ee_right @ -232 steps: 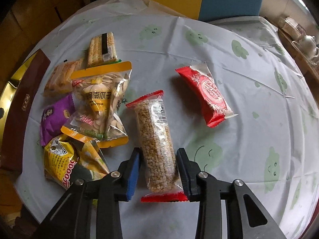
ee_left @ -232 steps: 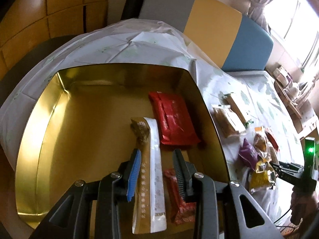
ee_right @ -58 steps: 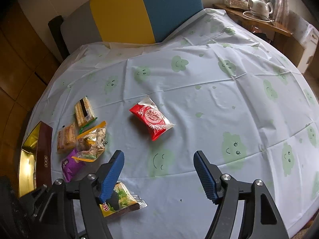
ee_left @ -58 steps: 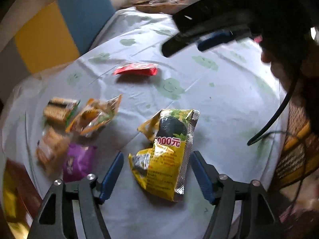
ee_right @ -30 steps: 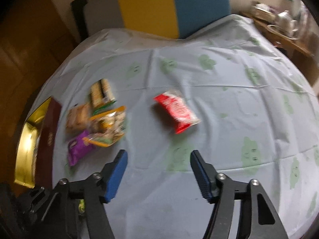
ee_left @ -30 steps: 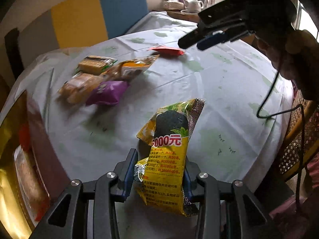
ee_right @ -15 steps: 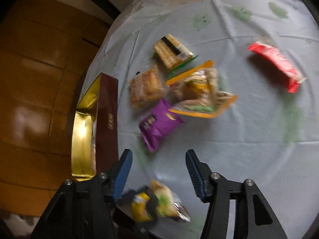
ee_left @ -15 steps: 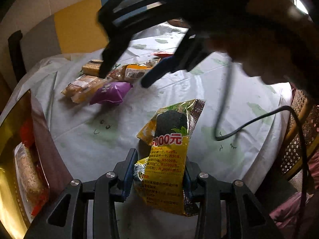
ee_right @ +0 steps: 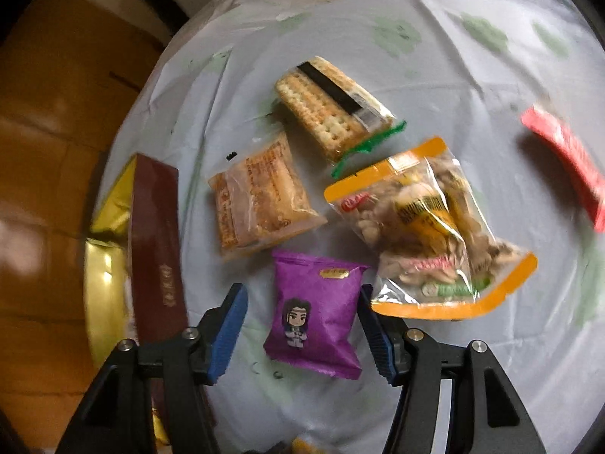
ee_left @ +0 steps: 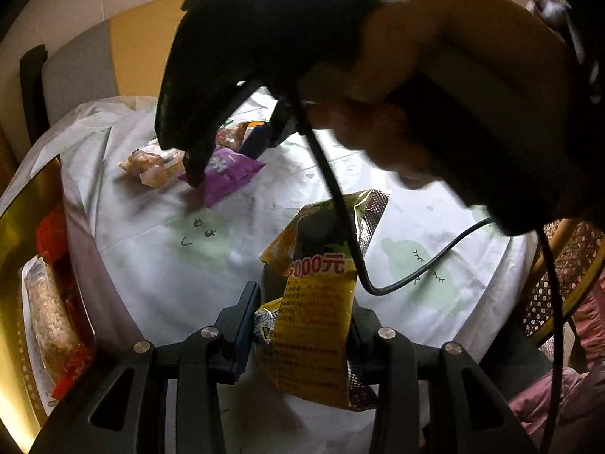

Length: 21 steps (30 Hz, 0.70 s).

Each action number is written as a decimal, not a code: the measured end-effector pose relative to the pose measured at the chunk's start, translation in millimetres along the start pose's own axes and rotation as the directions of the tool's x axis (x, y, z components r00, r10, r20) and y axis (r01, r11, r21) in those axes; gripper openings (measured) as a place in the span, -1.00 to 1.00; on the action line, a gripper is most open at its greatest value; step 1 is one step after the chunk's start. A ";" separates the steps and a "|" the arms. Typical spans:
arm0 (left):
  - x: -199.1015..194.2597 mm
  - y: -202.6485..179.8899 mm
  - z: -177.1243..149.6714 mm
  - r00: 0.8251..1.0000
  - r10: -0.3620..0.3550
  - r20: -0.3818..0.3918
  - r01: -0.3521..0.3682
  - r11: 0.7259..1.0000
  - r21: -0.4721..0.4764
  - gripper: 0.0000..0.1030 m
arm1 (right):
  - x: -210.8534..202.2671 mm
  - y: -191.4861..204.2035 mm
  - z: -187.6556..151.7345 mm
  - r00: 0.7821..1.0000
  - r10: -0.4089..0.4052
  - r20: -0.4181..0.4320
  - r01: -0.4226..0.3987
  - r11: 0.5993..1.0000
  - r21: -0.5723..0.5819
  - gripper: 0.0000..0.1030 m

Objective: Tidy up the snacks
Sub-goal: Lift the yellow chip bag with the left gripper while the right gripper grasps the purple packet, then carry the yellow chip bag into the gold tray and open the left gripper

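Purple pack (ee_right: 315, 312) sits between my right gripper (ee_right: 302, 327) fingers, which are spread wide, blue pads on both sides and not touching it yet. Its long axis runs roughly along the fingers, slightly tilted, so closing should catch it across the short width. It lies flat on the table (ee_right: 491, 359), top edge just beside the clear pastry pack (ee_right: 261, 196); the orange-trimmed nut bag (ee_right: 427, 234) is just beside its right edge and close to my right finger, so I judge a risk of pinching that bag's corner too. Cracker pack (ee_right: 329, 106) is farther out, red pack (ee_right: 567, 162) well apart on the right. Left gripper (ee_left: 302, 321) is clamped on the yellow pack (ee_left: 314, 302), held upright off the table, next to the gold tin (ee_left: 22, 265) on its left, where a grain bar (ee_left: 49, 321) is already inside. From the left view my right gripper's tips come down at the purple pack. Right gripper is clearly the nearer one; next move as I see it: lower a little, close, then carry toward the tin's brown wall (ee_right: 159, 249) on the left.
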State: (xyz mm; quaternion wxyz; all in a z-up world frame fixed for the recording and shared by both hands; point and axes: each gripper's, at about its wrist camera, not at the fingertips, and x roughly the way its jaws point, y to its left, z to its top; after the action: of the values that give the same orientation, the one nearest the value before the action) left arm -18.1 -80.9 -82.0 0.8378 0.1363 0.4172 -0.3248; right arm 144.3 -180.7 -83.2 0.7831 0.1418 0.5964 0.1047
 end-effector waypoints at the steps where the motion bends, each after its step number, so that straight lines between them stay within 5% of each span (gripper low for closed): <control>1: -0.1 0.5 -0.1 1.000 -0.001 0.000 0.001 1.000 -0.002 -0.20 | -0.6 6.4 -2.7 1.000 -0.024 0.002 0.024 0.998 -0.054 -0.24; 6: -0.7 3.5 -1.6 1.000 -0.002 -0.002 0.002 1.000 -0.013 -0.19 | -25.3 9.2 -29.4 0.997 -0.075 0.013 0.076 0.970 -0.230 -0.26; 15: 3.7 7.6 3.5 1.000 0.000 -0.022 0.000 1.000 -0.022 -0.20 | -62.7 -67.4 -61.2 0.964 -0.261 0.055 0.267 0.941 -0.208 -0.26; 21: -15.0 22.8 16.0 0.997 -0.072 0.006 0.072 0.990 -0.120 -0.22 | -57.9 -87.3 -74.3 0.966 -0.251 0.053 0.257 0.949 -0.185 -0.23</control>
State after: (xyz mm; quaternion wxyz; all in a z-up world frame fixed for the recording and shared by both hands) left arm 0.1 -65.3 -61.3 0.8326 0.0703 0.4398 -0.3294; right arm 56.9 -274.6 -79.5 0.8084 -0.0102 0.5858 0.0576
